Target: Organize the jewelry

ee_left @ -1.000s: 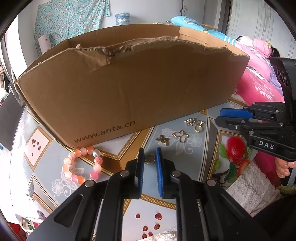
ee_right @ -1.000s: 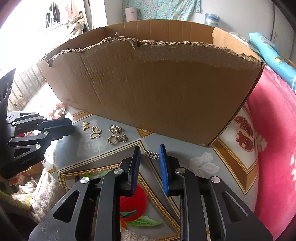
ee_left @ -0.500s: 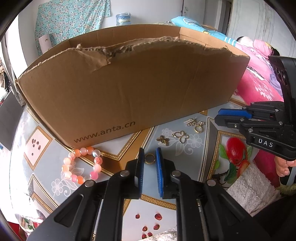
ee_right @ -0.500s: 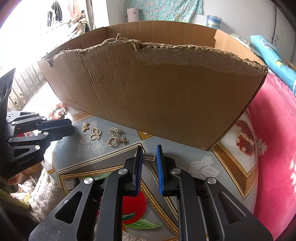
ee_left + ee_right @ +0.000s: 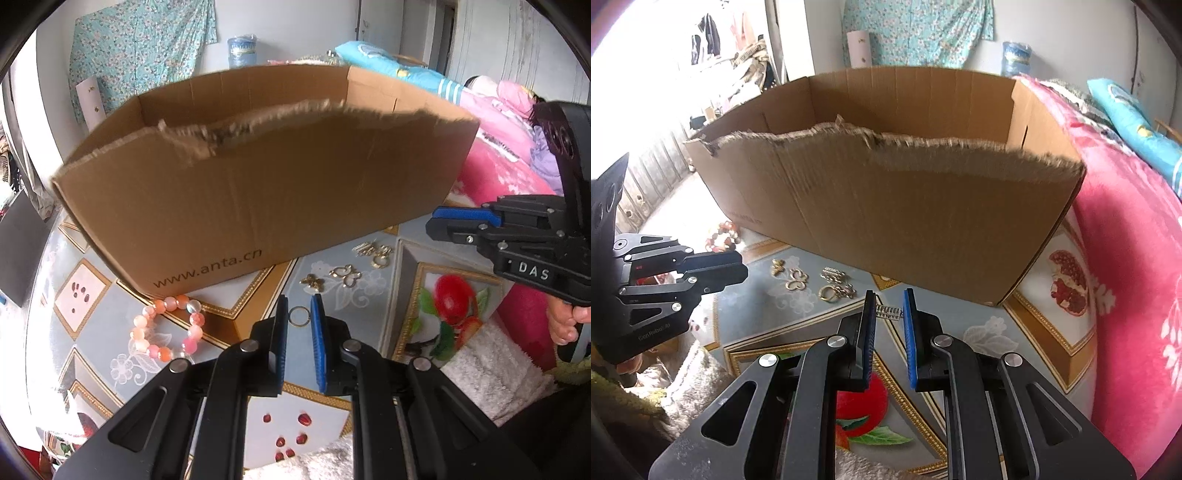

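Note:
My left gripper (image 5: pixel 298 301) is shut on a small gold ring (image 5: pixel 298 316), which spans the narrow gap between its blue pads. My right gripper (image 5: pixel 889 300) is shut on a little silver coil charm (image 5: pixel 890 313) and holds it just above the table. Loose pieces lie on the patterned tablecloth (image 5: pixel 369 295) in front of the cardboard box (image 5: pixel 258 192): a pink bead bracelet (image 5: pixel 166 328), two gold butterfly charms (image 5: pixel 345 275) and a small gold-and-silver cluster (image 5: pixel 373 253). The same charms (image 5: pixel 797 279) show between the two grippers in the right wrist view.
The big torn-rimmed box (image 5: pixel 905 221) fills the back of the table. A pink blanket (image 5: pixel 1126 258) lies to the right. A white towel (image 5: pixel 491 354) covers the near table edge. A person's hand (image 5: pixel 565 321) holds the right gripper's handle.
The right gripper's jaws closed on the silver coil charm and lifted it off the table. The left gripper kept its hold on the gold ring and barely moved.

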